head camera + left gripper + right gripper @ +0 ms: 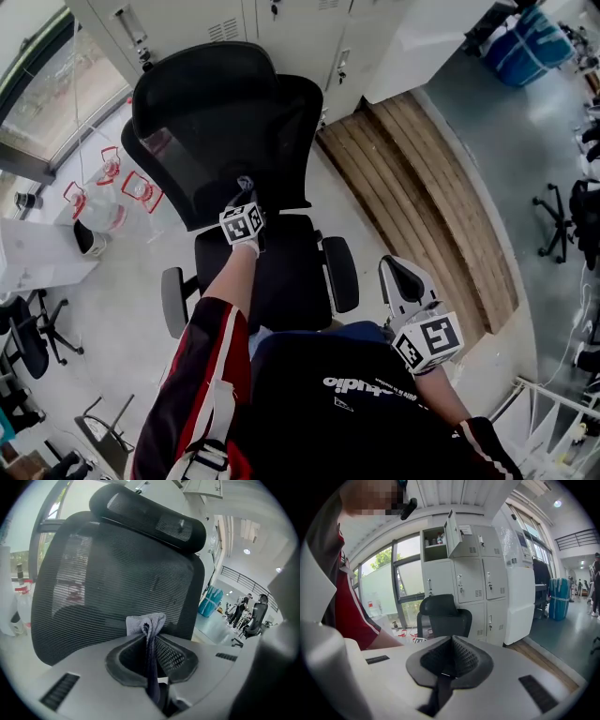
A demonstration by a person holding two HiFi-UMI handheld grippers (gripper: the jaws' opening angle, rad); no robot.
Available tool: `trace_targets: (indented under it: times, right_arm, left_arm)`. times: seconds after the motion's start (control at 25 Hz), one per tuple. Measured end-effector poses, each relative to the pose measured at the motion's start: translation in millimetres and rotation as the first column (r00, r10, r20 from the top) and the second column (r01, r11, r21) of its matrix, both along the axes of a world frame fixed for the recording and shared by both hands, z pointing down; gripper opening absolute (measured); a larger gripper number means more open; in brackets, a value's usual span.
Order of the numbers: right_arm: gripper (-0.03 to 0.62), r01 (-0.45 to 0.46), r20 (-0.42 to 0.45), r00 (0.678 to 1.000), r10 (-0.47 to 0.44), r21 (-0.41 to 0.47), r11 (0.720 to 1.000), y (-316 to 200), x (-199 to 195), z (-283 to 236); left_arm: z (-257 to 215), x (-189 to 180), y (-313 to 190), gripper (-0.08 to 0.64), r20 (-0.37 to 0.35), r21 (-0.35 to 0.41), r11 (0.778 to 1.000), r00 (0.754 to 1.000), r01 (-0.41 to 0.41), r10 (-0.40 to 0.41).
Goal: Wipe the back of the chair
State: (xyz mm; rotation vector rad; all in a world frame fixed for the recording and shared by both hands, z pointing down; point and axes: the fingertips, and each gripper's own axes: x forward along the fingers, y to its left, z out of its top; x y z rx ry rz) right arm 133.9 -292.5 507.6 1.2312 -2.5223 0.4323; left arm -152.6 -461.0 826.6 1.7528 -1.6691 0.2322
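1. Our left gripper (pixel 149 637) has its fingers (pixel 125 658) clenched on a grey cloth (pixel 140 622), held at the lower middle of the mesh chair back (pixel 117 573). We cannot tell whether the cloth touches it.
2. Our right gripper (pixel 451 663) hangs well apart from the chair, its fingers (pixel 469 660) closed on nothing.
3. We judge the wiping barely begun, with most of the mesh left.

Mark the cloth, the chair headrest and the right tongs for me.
cloth (pixel 146 622), left gripper view, bunched top end.
headrest (pixel 150 520), left gripper view, mesh middle.
right tongs (pixel 452 641), right gripper view, closed tips.

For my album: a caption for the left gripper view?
Left claw pinching a grey cloth before the chair back.
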Motion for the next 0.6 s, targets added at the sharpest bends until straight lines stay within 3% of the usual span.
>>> trace_targets:
  times: [0.32,0.6]
  right_arm:
    - [0.014,-0.035,-0.013,0.999,0.035,0.000,0.999,-31.3,67.4,5.8]
    - [0.014,-0.068,-0.005,0.998,0.068,-0.015,0.998,-44.6,117.6,15.0]
  left_arm:
    - [7.4,98.2,-33.6,0.060,0.010,0.011,0.994,0.994,-0.109,0.109]
    - [8.4,162.2,-49.7,0.060,-0.022,0.014,0.989,0.989,-0.145,0.145]
